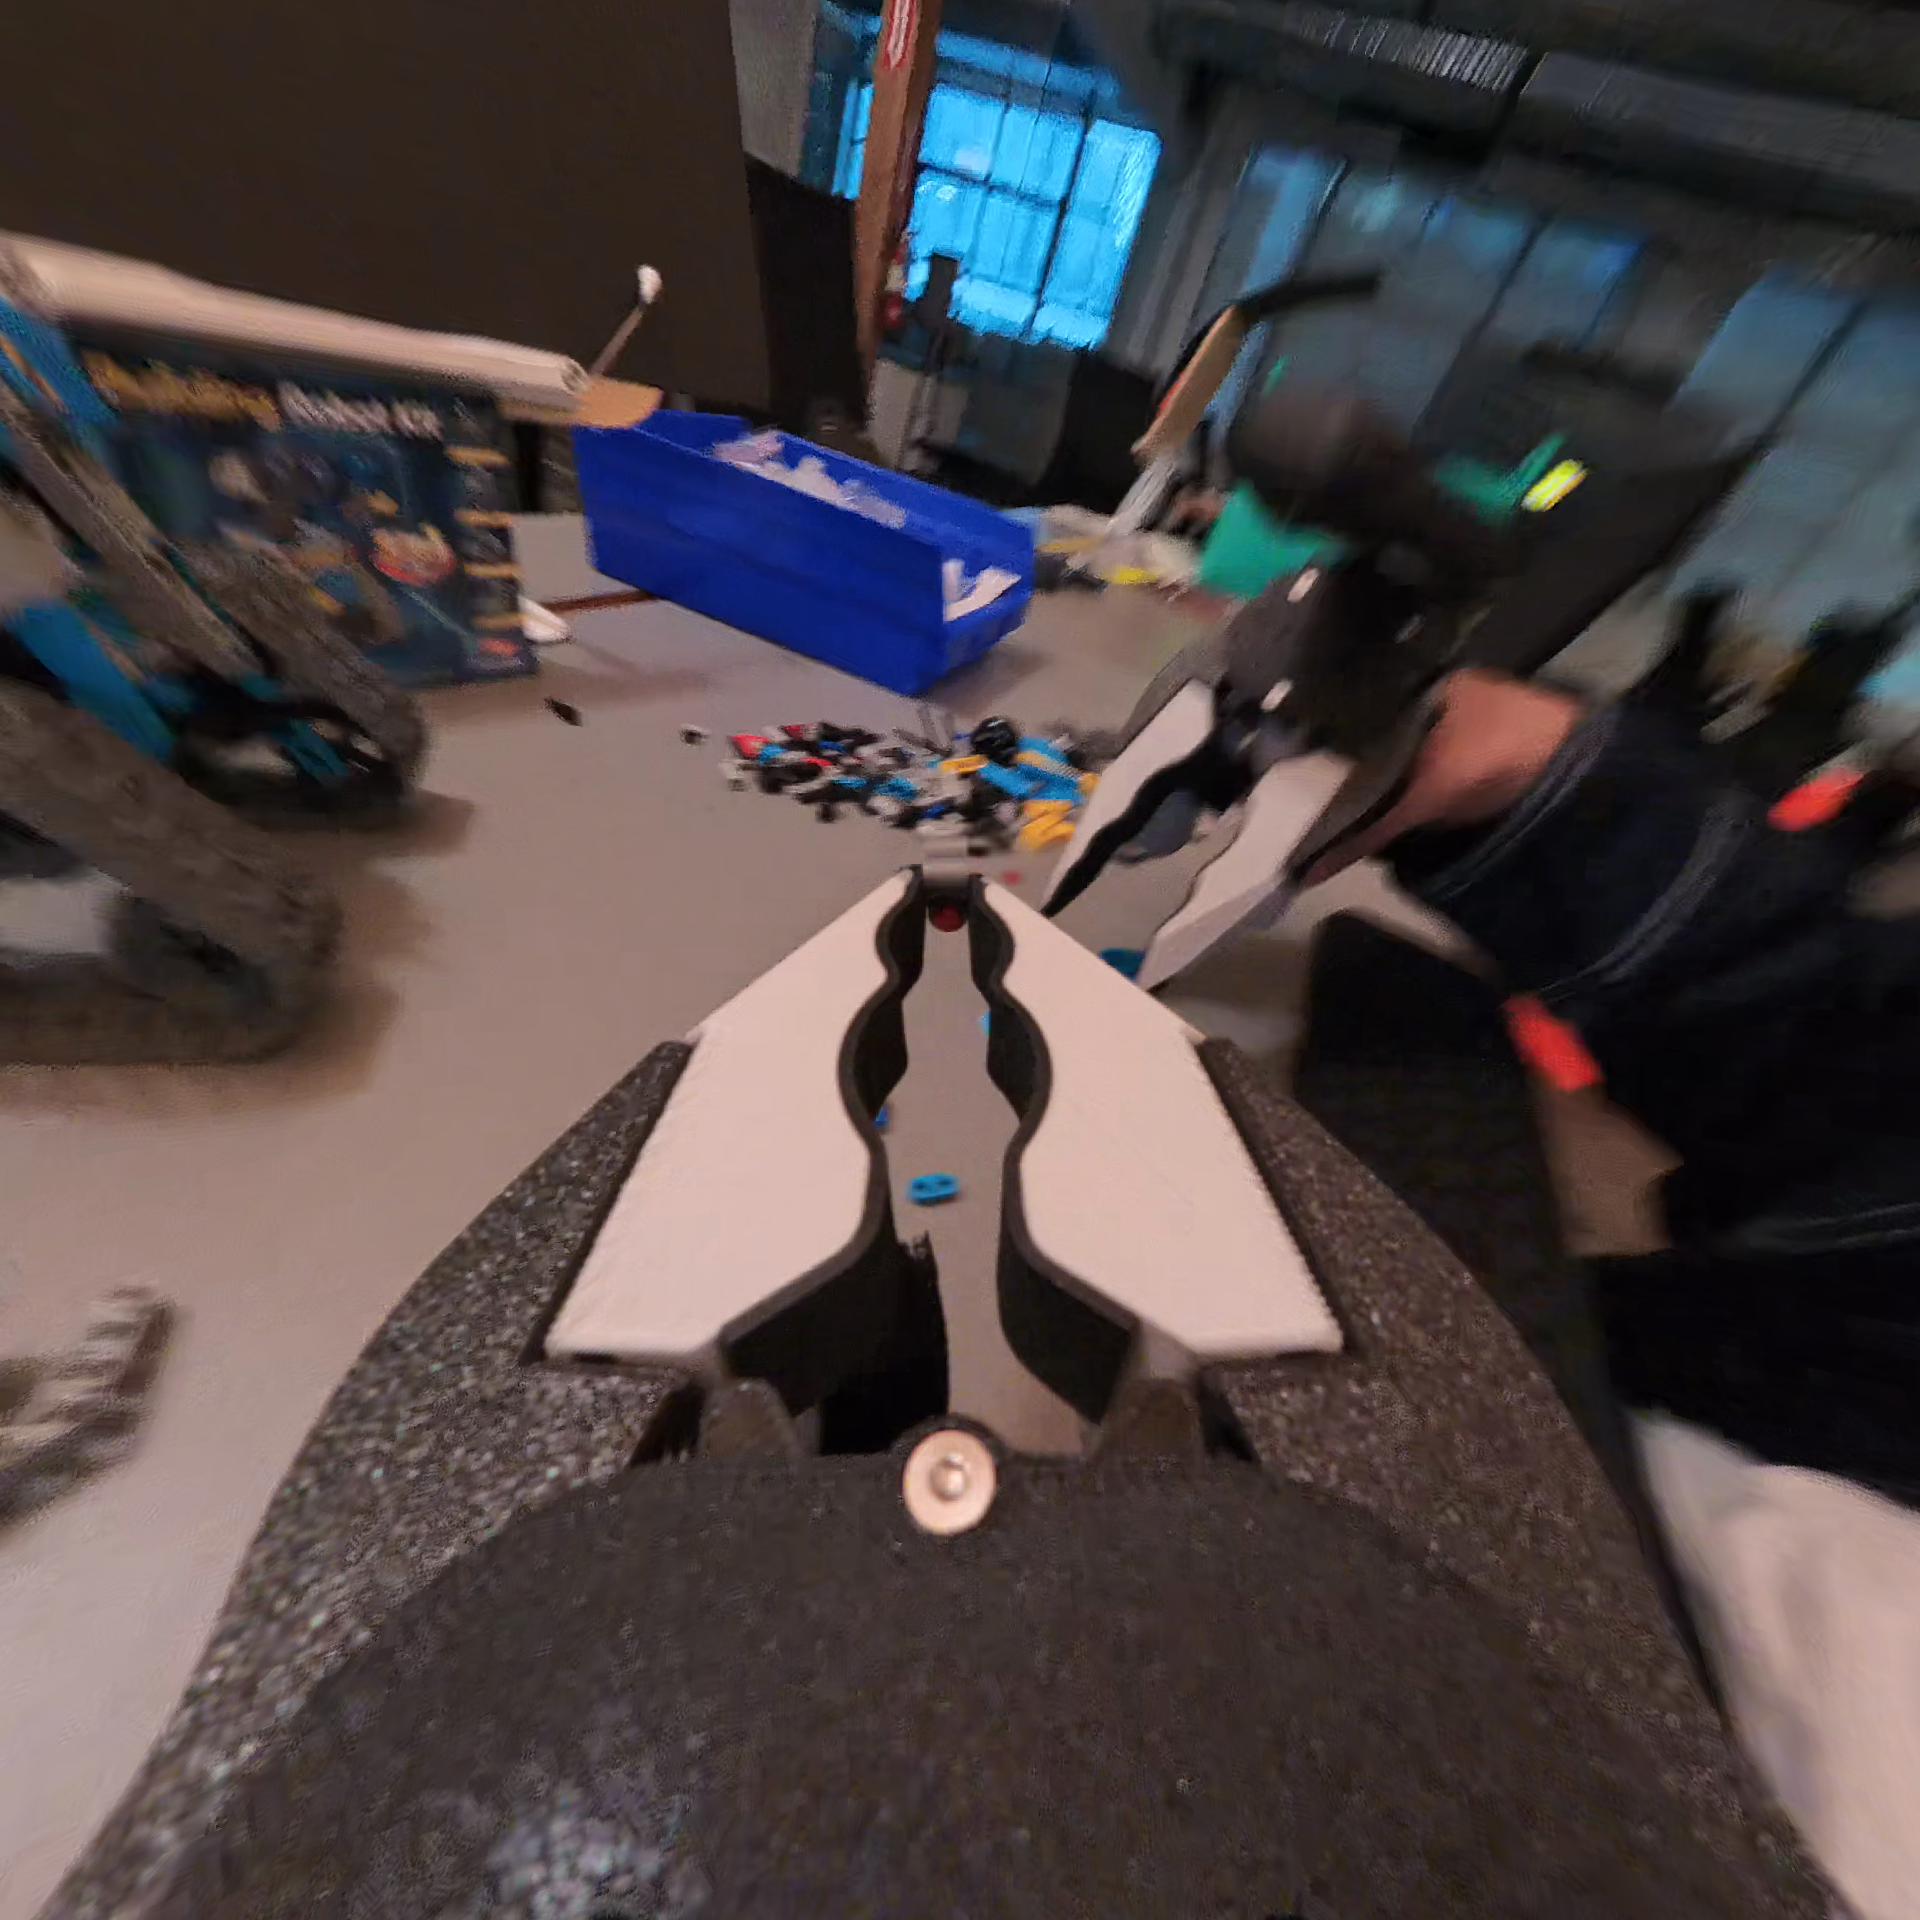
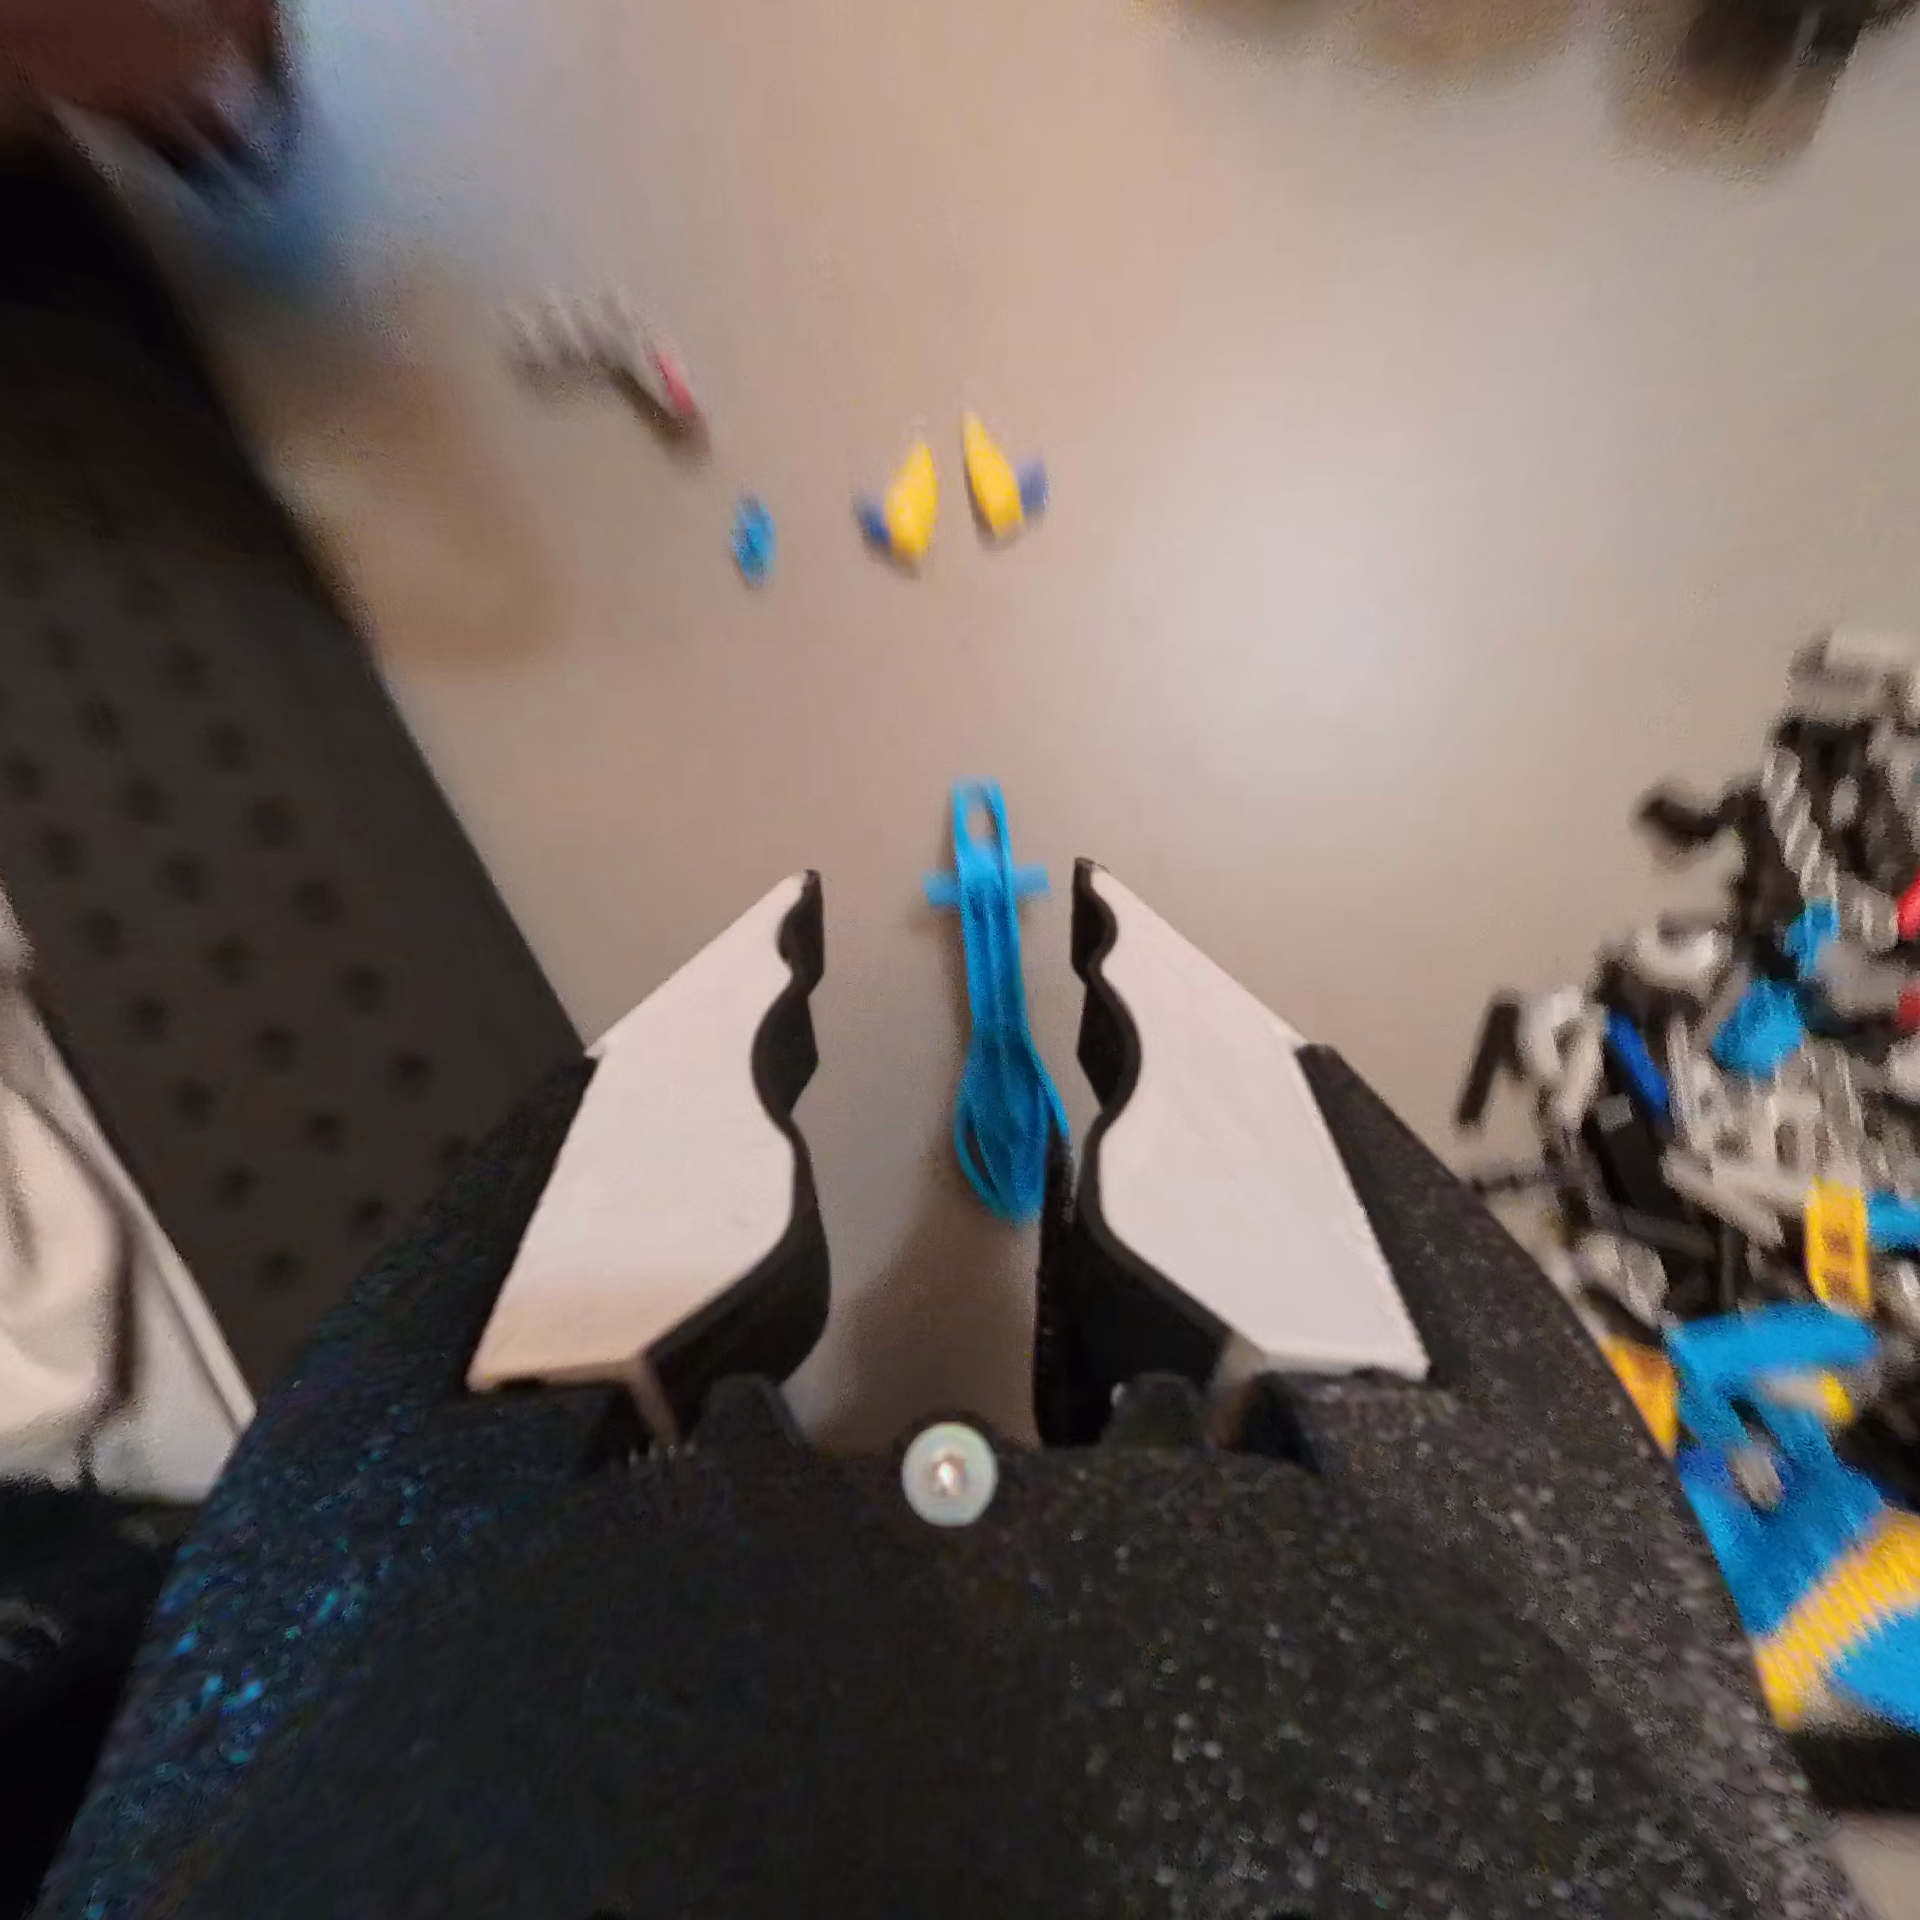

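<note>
The left gripper (image 1: 943,894) hangs above a grey table (image 1: 520,1039), its fingers drawn nearly together at the tips and pinching a small piece with a red spot (image 1: 943,916); what the piece is cannot be made out through the blur. Below the gap between its fingers a small blue piece (image 1: 932,1188) lies on the table, apart from the fingers. Just beyond the tips sits a pile of small black, blue and yellow building parts (image 1: 904,774). Farther back stand a blue bin (image 1: 810,551) and, to the left, a printed box (image 1: 312,520). The right gripper (image 1: 1153,914) shows to the right in this view, held by a person's hand (image 1: 1475,758), tips pointing down toward the table near the pile.

In the right wrist view the right gripper (image 2: 948,894) is spread wide and grips nothing. A bundle of blue rubber bands (image 2: 992,1018) lies on the table between its fingers, closer to the right-hand finger, and whether it touches that finger cannot be told. Ahead of the tips, well apart, lie two yellow pieces (image 2: 951,488), a small blue piece (image 2: 752,535) and a blurred grey strip (image 2: 603,353). The pile of parts (image 2: 1714,1039) lies to the right, and a black perforated board (image 2: 187,810) runs along the left.
</note>
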A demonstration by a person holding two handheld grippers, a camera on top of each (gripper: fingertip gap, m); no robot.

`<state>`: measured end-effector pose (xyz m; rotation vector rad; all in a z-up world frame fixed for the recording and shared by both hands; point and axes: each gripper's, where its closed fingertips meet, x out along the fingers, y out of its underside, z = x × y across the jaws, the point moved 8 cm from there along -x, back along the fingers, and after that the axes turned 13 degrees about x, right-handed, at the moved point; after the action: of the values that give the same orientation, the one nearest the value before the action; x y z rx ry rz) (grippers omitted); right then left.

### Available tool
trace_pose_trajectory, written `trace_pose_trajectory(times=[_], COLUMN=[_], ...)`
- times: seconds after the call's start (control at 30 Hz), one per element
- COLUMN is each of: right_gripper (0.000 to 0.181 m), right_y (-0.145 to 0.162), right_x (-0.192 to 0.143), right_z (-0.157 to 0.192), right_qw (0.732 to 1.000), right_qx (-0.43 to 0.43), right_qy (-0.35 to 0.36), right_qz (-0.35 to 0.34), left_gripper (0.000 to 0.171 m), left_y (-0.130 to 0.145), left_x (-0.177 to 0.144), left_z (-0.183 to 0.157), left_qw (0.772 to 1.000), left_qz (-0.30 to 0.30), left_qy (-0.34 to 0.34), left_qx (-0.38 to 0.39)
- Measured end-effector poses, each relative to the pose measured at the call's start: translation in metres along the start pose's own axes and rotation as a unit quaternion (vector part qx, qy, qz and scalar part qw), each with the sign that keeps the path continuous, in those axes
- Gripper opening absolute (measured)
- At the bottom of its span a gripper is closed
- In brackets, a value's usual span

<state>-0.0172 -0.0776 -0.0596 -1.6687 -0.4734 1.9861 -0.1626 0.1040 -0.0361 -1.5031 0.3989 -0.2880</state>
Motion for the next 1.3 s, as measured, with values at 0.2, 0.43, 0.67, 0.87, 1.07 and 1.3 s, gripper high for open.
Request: trace_pose_trajectory(times=[0.2,0.43,0.67,0.87,1.07,1.3], right_gripper=[0.036,0.022,0.015,0.012,0.013,0.012], right_y=[-0.06,-0.061,-0.055,-0.052,-0.052,-0.052], right_x=[0.007,0.029,0.024,0.009,0.006,0.004], right_z=[0.049,0.067,0.054,0.055,0.058,0.061], right_qw=[0.922,0.929,0.902,0.863,0.855,0.868], right_qx=[0.142,0.114,0.127,0.099,0.091,0.055], right_qy=[-0.21,-0.182,-0.268,-0.356,-0.369,-0.339], right_qz=[-0.293,-0.301,-0.315,-0.346,-0.353,-0.358], left_gripper=[0.006,0.007,0.008,0.018,0.007,0.003], left_y=[0.002,0.007,-0.001,-0.015,-0.014,-0.013], left_x=[0.01,0.013,0.007,-0.003,-0.004,-0.004], left_z=[-0.031,-0.041,-0.044,-0.022,-0.022,-0.021], left_qw=[0.921,0.856,0.909,0.994,0.989,0.988], left_qz=[0.102,0.137,0.073,-0.061,-0.072,-0.071], left_qy=[-0.123,-0.163,-0.116,0.092,0.127,0.134], left_qx=[0.356,0.47,0.393,0.009,-0.031,-0.041])
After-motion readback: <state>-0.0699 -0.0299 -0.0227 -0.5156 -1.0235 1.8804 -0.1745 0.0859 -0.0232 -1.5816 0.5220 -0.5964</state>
